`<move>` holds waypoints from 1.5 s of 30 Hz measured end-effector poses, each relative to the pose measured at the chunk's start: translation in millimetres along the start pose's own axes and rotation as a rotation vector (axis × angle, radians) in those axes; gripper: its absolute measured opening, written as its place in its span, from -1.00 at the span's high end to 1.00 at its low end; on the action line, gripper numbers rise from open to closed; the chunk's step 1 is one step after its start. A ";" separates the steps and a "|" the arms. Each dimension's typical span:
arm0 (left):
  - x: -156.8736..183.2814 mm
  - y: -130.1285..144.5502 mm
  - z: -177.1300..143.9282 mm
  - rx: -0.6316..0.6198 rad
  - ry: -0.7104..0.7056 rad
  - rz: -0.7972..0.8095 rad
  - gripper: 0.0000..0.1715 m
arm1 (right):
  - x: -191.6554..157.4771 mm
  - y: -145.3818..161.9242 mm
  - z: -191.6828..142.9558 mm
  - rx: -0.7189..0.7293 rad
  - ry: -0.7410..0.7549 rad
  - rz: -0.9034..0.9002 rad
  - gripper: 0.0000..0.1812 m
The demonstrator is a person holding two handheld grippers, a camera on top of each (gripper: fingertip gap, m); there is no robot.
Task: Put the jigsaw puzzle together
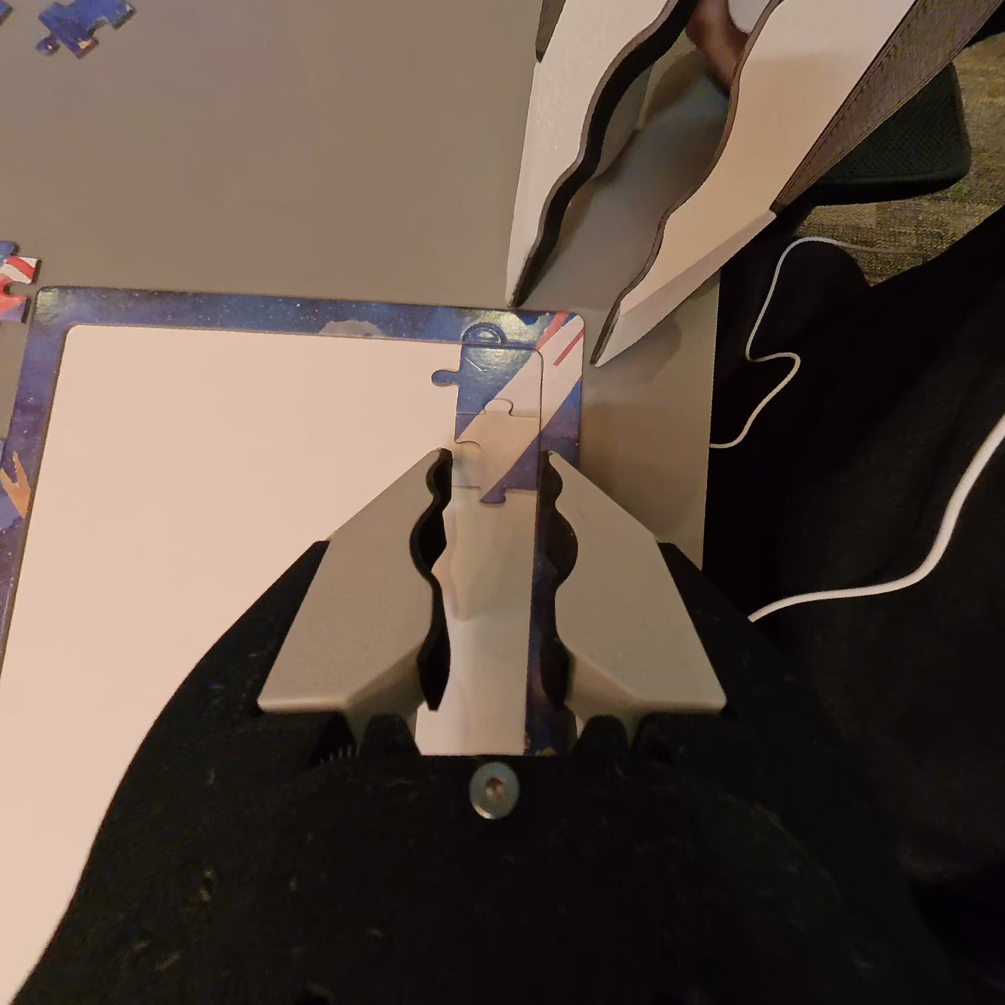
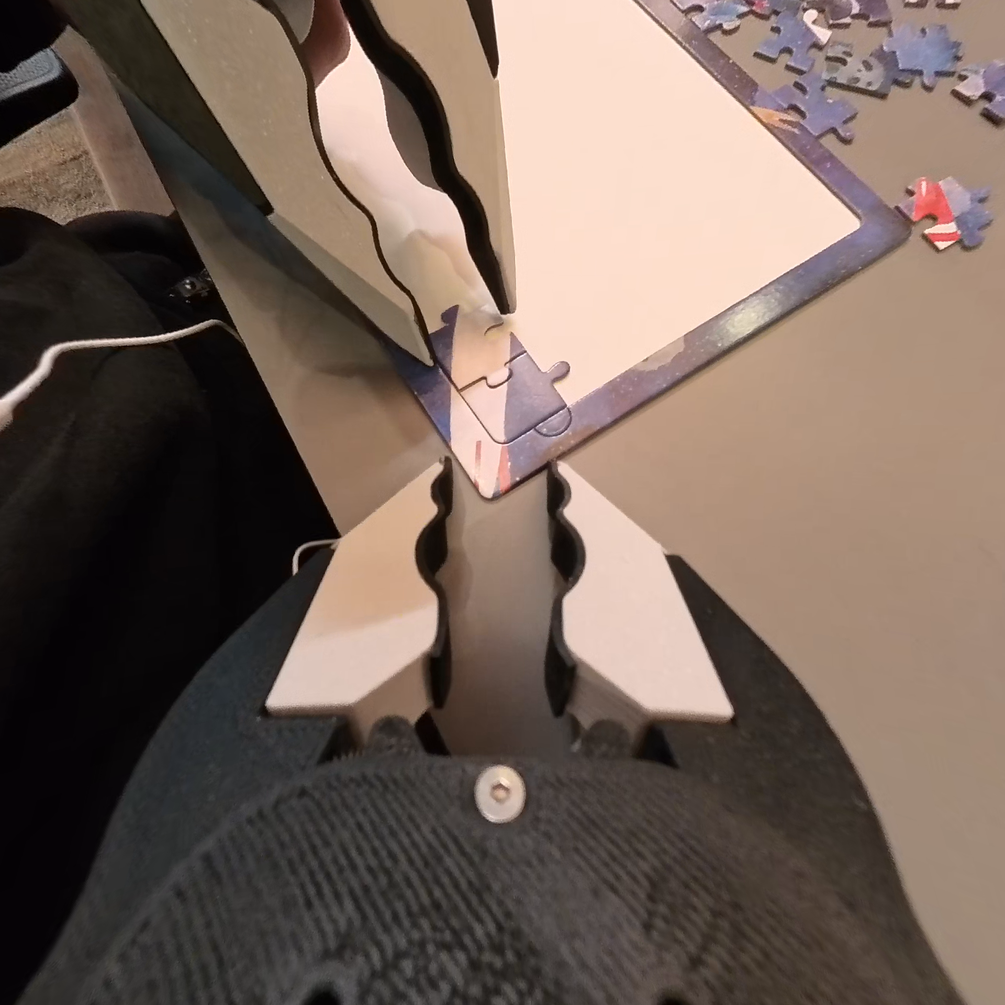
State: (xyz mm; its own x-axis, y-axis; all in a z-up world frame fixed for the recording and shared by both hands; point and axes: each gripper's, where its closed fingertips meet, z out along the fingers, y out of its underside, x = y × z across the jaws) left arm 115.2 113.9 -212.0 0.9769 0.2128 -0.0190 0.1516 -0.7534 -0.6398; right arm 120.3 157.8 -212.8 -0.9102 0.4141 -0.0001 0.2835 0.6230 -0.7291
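Note:
The puzzle frame (image 1: 217,310) has a blue starry border and a bare white inside, and lies on the grey table. Two joined pieces sit in its corner: a corner piece (image 1: 497,375) and a blue-and-white piece (image 1: 497,440) below it. My left gripper (image 1: 496,457) is open and empty, with its fingertips on either side of the second piece. My right gripper (image 2: 497,465) is open and empty, just off the frame's corner (image 2: 500,467). The right gripper also shows in the left wrist view (image 1: 554,332). The left gripper also shows in the right wrist view (image 2: 466,334), over the two pieces (image 2: 516,391).
Several loose blue pieces (image 2: 870,60) lie beyond the frame's far side, and a red-and-white piece (image 2: 946,217) lies by its corner. More loose pieces show in the left wrist view (image 1: 81,27). The table edge (image 1: 707,435) is close, with a person's black clothing and a white cable (image 1: 772,353) beyond it. The gap from one gripper's tips to the other's is roughly 5 cm.

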 end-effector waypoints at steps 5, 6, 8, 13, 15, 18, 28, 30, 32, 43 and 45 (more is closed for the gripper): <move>0.1 -0.3 0.1 0.003 -0.002 -0.001 0.61 | 1.6 -3.4 -3.8 -0.015 0.007 -0.005 0.62; -0.1 -0.4 0.3 0.004 -0.002 -0.001 0.61 | -0.1 -7.4 -4.5 0.005 -0.003 0.000 0.63; -0.5 -0.8 0.6 0.006 -0.002 -0.003 0.61 | -4.2 -17.1 -4.6 0.054 -0.035 0.019 0.69; -1.0 -1.7 1.9 0.004 0.001 -0.003 0.61 | -4.3 -36.5 3.6 0.134 -0.074 0.050 0.96; -0.8 -1.3 1.9 -0.001 -0.001 0.001 0.62 | -0.8 -38.3 8.7 0.130 -0.059 0.034 1.00; 0.0 -0.9 1.6 -0.005 0.001 0.003 0.62 | -3.1 -37.3 16.5 0.108 -0.070 0.014 1.00; 0.1 -3.1 0.8 0.007 0.004 0.004 0.64 | -1.8 -25.9 24.4 0.040 -0.051 -0.023 1.00; -2.2 -3.1 -0.7 0.015 -0.001 -0.010 0.65 | -1.6 -25.6 23.7 0.042 -0.055 -0.016 1.00; -5.3 -0.9 -1.5 0.016 -0.011 -0.025 0.67 | -1.2 -24.9 22.3 0.044 -0.064 -0.002 1.00; 2.3 -1.1 -1.0 0.027 0.035 -0.030 0.60 | 17.3 -23.5 10.5 0.071 -0.042 0.035 0.84; 7.5 -4.4 -2.1 0.052 0.060 -0.030 0.40 | 13.6 -22.6 7.6 0.086 -0.067 0.022 0.69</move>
State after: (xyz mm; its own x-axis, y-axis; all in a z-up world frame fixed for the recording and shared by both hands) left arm 122.2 117.5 -207.8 0.9796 0.1955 0.0459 0.1742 -0.7139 -0.6783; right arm 99.2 144.3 -201.5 -0.9231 0.3799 -0.0601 0.2789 0.5536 -0.7847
